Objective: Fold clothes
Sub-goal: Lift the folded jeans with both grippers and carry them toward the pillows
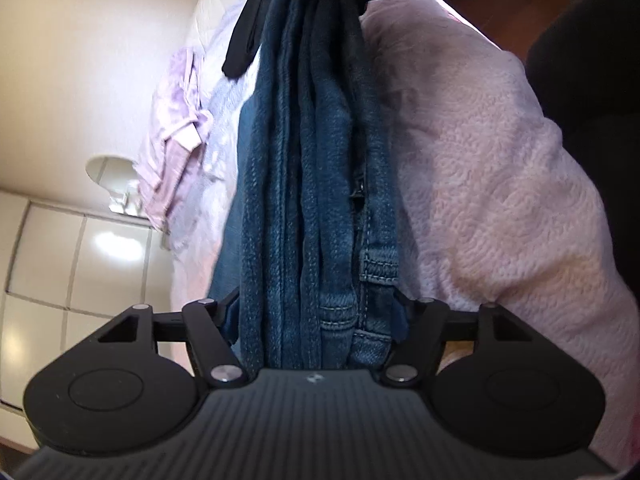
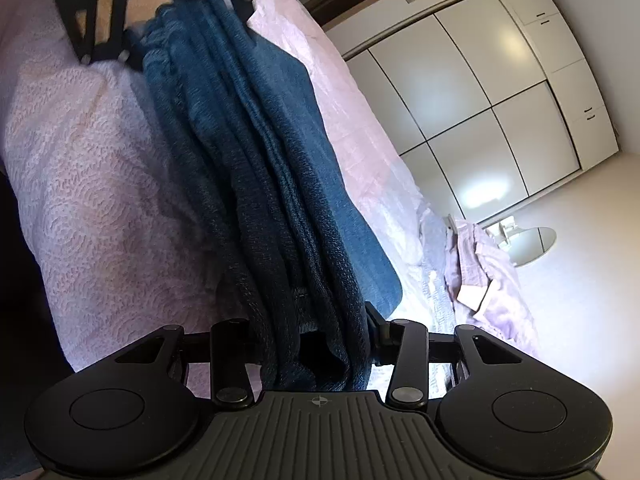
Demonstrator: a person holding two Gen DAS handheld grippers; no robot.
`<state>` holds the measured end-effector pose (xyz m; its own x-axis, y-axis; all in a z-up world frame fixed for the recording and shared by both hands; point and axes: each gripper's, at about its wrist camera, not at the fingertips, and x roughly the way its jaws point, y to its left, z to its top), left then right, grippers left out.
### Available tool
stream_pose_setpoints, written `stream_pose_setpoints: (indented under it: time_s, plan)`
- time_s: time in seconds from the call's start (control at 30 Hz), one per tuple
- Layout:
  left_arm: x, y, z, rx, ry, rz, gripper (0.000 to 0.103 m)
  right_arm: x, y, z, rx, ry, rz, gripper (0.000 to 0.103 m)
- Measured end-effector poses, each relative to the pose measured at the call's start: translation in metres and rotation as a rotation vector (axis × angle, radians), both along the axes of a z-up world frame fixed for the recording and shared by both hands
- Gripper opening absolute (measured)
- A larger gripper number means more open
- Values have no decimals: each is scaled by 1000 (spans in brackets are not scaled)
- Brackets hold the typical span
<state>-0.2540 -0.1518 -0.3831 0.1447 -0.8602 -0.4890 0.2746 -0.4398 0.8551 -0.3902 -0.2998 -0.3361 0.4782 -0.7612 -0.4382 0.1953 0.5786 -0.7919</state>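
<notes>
The bed, under its pink textured cover, takes up most of the room here, and it is plainly the work surface: broad, soft and flat enough to lay a garment out on. Behind it the white wardrobe runs along the wall.

Over the cover the jeans are stretched as one long bunched rope of blue denim, gathered into several lengthwise pleats and held up between the two tools, one at each end. Holding both ends that way keeps the cloth taut and off the cover, so I would judge that it is being carried or straightened for the next fold, not yet laid down.

A lilac garment lies crumpled further along the bed, well apart from the jeans, apparently waiting its turn.

The left gripper is closed around the thick end with the waistband and belt loop; the denim fills the gap between its jaws. The right gripper is clamped on the other bunched end in the same way, and each tool shows at the far end of the other's view. With so many layers pinched at once, a loose pleat slipping out looks the likeliest trouble.

A small round white table stands on the floor beyond the bed.
</notes>
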Motion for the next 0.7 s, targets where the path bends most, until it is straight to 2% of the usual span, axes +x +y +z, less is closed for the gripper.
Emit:
stream_pose_setpoints:
  time_s: [0.1,0.33,0.53,0.7]
  plan:
    - [3,-2,8,14,36,13,47,-1,1,-3,0,11,0,42]
    - [8,-14,25,81,56,13,42,-10,7,-13,15,0,17,42]
    - [17,-32,40,189,72,-21,38,-13,-13,4,121,-80,47,39]
    - [19,-43,73,267,84,-33,36,-8,-32,35,249,-74,38,37]
